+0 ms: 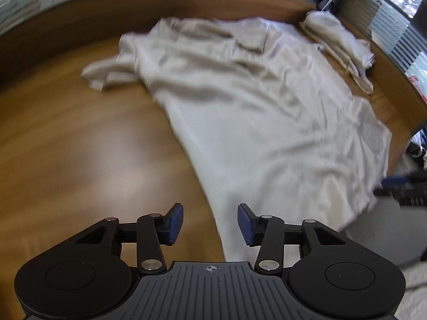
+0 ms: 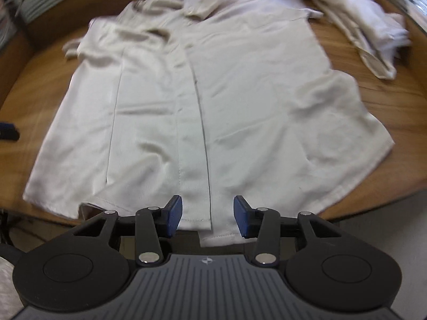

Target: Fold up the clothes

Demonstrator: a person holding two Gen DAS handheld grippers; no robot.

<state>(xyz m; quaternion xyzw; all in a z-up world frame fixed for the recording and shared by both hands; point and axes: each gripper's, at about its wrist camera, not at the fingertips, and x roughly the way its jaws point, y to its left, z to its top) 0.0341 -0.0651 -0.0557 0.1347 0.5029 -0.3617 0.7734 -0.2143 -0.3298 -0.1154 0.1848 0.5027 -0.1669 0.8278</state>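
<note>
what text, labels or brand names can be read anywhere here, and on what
No readable text in either view.
Left gripper and right gripper: only a small crosshair mark on each body, no words.
Cream shirt and folded cream garment: no label showing.
Red-and-white item at the table's right edge: too blurred to read.

Cream shirt [image 1: 267,112] on wooden table [image 1: 80,146]

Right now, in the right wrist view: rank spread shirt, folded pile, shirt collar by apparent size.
1. spread shirt, clearly largest, covering most of the wooden table.
2. folded pile, far right corner.
3. shirt collar, smallest.
Pile and collar both sit far from the camera, so their order looks reliable.
</note>
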